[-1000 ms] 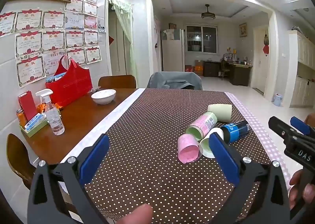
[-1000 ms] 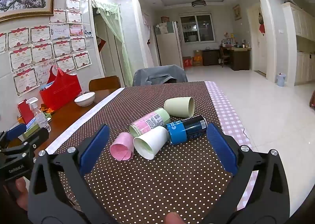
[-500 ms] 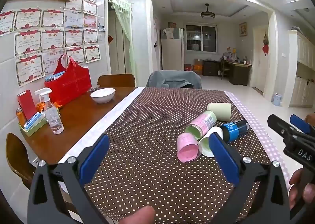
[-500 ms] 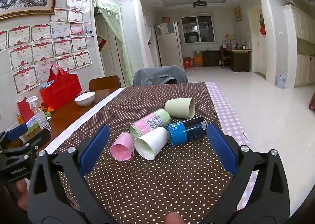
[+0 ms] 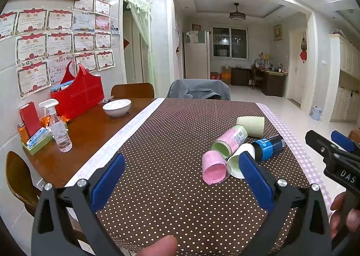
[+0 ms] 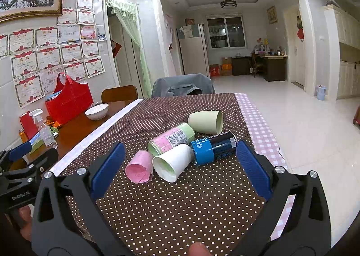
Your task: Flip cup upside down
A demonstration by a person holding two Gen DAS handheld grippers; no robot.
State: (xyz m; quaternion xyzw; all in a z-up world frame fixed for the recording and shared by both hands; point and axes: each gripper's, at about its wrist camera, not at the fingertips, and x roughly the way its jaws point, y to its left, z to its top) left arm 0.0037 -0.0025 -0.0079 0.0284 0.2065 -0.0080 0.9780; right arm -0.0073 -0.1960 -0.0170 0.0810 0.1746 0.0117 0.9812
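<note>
Several cups lie on their sides in a cluster on the brown dotted tablecloth: a pink cup, a white cup, a blue and black cup, a pink and green labelled cup and a pale green cup. The cluster also shows in the left wrist view, with the pink cup nearest. My right gripper is open and empty, just short of the white cup. My left gripper is open and empty, left of the cluster.
On the bare wood at the left stand a white bowl, a red bag, a spray bottle and a small tray of items. Chairs stand at the far end. The table's right edge has a checked border.
Both grippers have crept very slightly forward toward the cups. The cups have not moved.
</note>
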